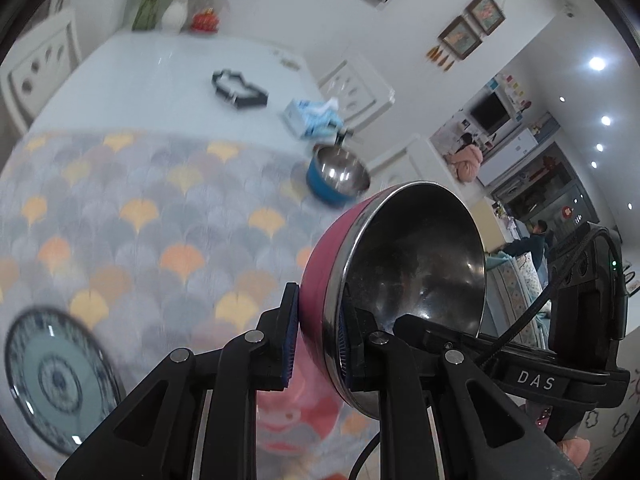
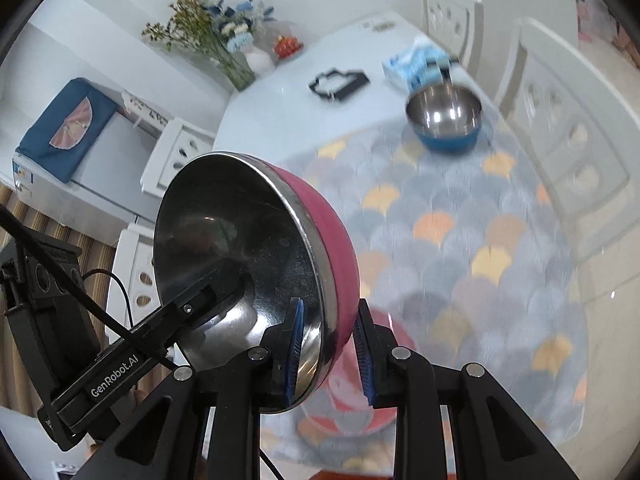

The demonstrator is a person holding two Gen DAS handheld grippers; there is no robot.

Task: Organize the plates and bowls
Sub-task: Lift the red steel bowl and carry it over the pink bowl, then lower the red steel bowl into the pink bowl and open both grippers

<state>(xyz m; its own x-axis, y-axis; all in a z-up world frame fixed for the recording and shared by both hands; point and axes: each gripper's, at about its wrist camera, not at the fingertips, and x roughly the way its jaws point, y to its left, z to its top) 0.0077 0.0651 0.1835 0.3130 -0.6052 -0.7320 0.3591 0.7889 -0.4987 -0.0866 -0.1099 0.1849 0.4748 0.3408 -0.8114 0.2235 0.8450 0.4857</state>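
Note:
A pink bowl with a steel inside (image 1: 400, 264) is held tilted in the air by both grippers. My left gripper (image 1: 316, 340) is shut on its rim, one pad on the pink outside, one inside. My right gripper (image 2: 330, 350) is shut on the opposite rim of the same pink bowl (image 2: 256, 248). The right gripper's body shows in the left wrist view (image 1: 560, 376). A blue bowl with a steel inside (image 1: 338, 176) (image 2: 446, 118) sits at the far edge of the patterned mat. A blue-patterned plate (image 1: 56, 380) lies on the mat at the lower left. A pink plate or dish (image 2: 360, 392) lies blurred below the held bowl.
A scallop-patterned mat (image 1: 140, 220) covers the near part of the white table (image 1: 160, 76). A black frame-like object (image 1: 240, 90), a tissue pack (image 1: 312, 114), a flower vase (image 2: 224, 40) and a red ornament (image 2: 286, 46) stand further back. White chairs (image 2: 560, 128) surround the table.

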